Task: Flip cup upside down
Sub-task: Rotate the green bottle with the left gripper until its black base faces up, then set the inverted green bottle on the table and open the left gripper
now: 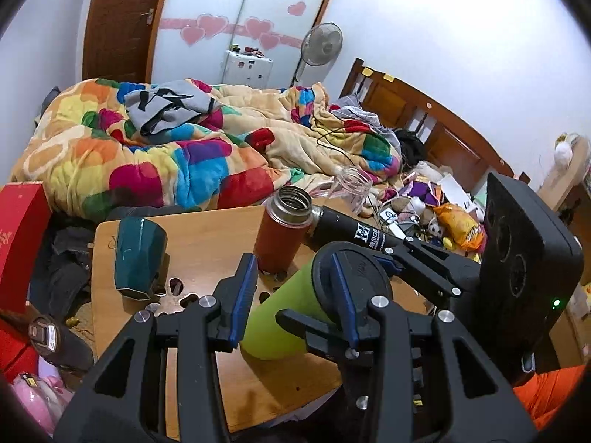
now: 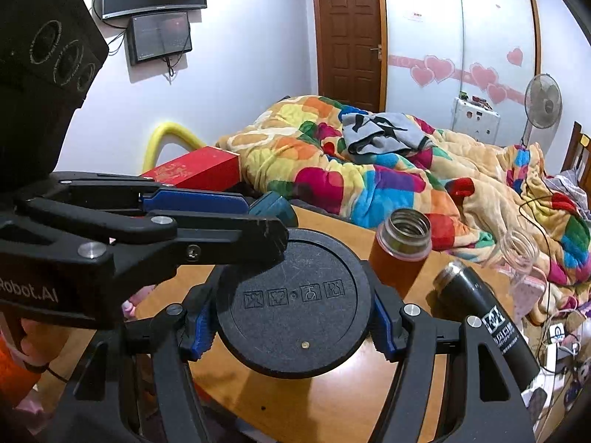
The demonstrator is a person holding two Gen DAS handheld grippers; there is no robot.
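Note:
A lime-green cup (image 1: 284,317) with a black round base (image 1: 351,280) is held tilted above the wooden table (image 1: 199,236). My right gripper (image 2: 291,325) is shut on the cup near its base, and the black base (image 2: 291,306) faces its camera. My left gripper (image 1: 291,295) is open, with its fingers either side of the green body; its right finger (image 1: 343,295) lies against the black base. In the right wrist view the left gripper's fingers (image 2: 199,203) reach in from the left above the cup.
On the table stand an open orange thermos (image 1: 280,236), a dark teal faceted cup (image 1: 138,258) lying tilted, a black bottle (image 1: 351,230) on its side and a clear glass (image 1: 351,188). A bed with a colourful quilt (image 1: 166,147) lies behind. A red box (image 1: 18,240) is at left.

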